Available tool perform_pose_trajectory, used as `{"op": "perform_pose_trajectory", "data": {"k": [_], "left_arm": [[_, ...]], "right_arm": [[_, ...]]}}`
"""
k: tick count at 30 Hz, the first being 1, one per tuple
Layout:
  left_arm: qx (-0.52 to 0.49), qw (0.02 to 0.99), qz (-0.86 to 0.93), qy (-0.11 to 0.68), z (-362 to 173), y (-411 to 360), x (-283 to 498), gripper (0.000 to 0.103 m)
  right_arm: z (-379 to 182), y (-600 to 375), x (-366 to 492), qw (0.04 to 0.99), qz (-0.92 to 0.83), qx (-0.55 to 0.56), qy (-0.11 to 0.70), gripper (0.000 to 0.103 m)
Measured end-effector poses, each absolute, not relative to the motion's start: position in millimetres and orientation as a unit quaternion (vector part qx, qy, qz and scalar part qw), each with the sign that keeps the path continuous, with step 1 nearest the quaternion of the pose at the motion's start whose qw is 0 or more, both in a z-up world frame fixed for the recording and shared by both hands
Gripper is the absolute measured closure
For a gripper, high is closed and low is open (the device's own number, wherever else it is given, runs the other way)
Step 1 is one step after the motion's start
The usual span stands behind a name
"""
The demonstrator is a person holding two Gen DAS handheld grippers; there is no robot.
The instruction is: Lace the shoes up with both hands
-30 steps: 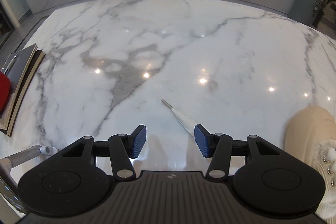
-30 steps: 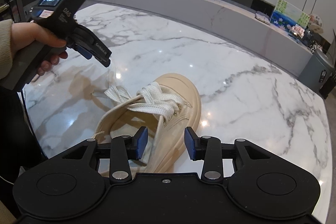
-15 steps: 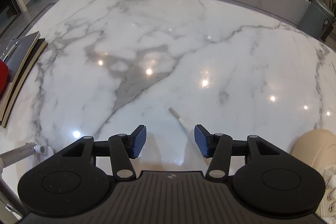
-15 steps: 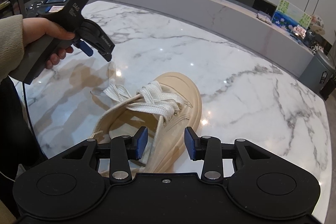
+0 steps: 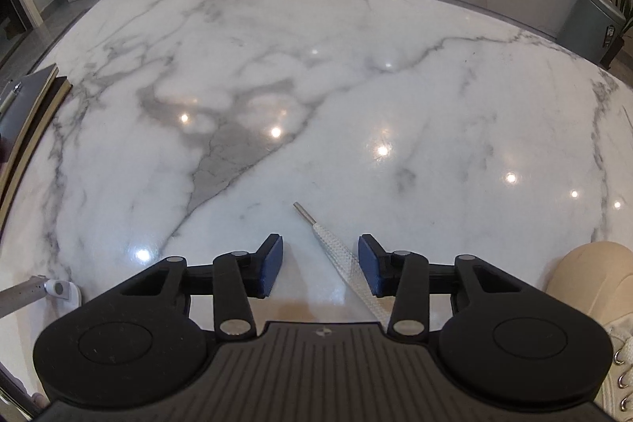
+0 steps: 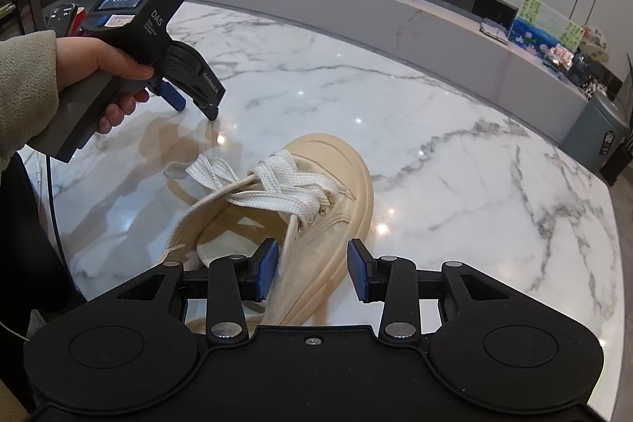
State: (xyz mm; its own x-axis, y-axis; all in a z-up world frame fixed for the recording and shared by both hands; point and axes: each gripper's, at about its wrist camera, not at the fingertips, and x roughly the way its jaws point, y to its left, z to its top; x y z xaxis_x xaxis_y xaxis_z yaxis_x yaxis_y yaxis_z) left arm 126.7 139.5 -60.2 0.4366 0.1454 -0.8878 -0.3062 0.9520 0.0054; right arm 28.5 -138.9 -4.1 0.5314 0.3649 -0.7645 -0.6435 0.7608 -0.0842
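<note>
Two grippers: both point down at one cream sneaker on a shiny marble table.
Left gripper: its jaws are closing, and the pads do not press on anything yet.
Lace end: it lies flat on the table between the left fingers, close to the right-hand blue pad, with its tip sticking out past the fingertips.
Right gripper: its fingers stand part way apart, over the side of the shoe, holding nothing that I can see.
Other lace strand: it runs down from the eyelets just beside the right gripper's left-hand pad; it may touch the pad, but that is hard to tell.
Shoe spot: just in front of and under the right fingers; in the left view only its toe peeks in, off to the right of the fingers.
Doing it well: slide the left fingers a bit so the lace sits in the middle of the pads, then pinch near the hard tip, so the tip can be poked into a hole.
Watch out: a flat lace on a smooth top may slip away, so pinch low and slow.
Feel: the lace is flat, woven and floppy, with a thin stiff tip.
Shoe look: soft cloth sides, a thick smooth rubbery sole, a round toe, small metal eyelets.
</note>
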Motion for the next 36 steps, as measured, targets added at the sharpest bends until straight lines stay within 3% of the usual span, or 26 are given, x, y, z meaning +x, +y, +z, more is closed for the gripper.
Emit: {"op": "perform_pose_trajectory", "data": {"k": [4,7,19,36], "left_arm": [[-0.068,0.852,0.122,0.505,-60.0,137.5,124.9,0.094],[-0.052,0.86,0.105,0.497,-61.3,133.0,122.4,0.101],[-0.029,0.9,0.02,0.434,-26.6,111.9,91.3,0.102],[0.097,0.924,-0.124,0.347,50.2,56.1,24.5,0.102]], "right_arm": [[-3.9,-138.2,26.8,0.855,0.295,-0.183,0.385,0.067],[-2.9,-138.6,27.5,0.856,0.295,-0.183,0.384,0.067],[0.2,-142.6,25.1,0.86,0.292,-0.183,0.377,0.067],[6.3,-146.0,6.1,0.863,0.295,-0.19,0.364,0.067]]}}
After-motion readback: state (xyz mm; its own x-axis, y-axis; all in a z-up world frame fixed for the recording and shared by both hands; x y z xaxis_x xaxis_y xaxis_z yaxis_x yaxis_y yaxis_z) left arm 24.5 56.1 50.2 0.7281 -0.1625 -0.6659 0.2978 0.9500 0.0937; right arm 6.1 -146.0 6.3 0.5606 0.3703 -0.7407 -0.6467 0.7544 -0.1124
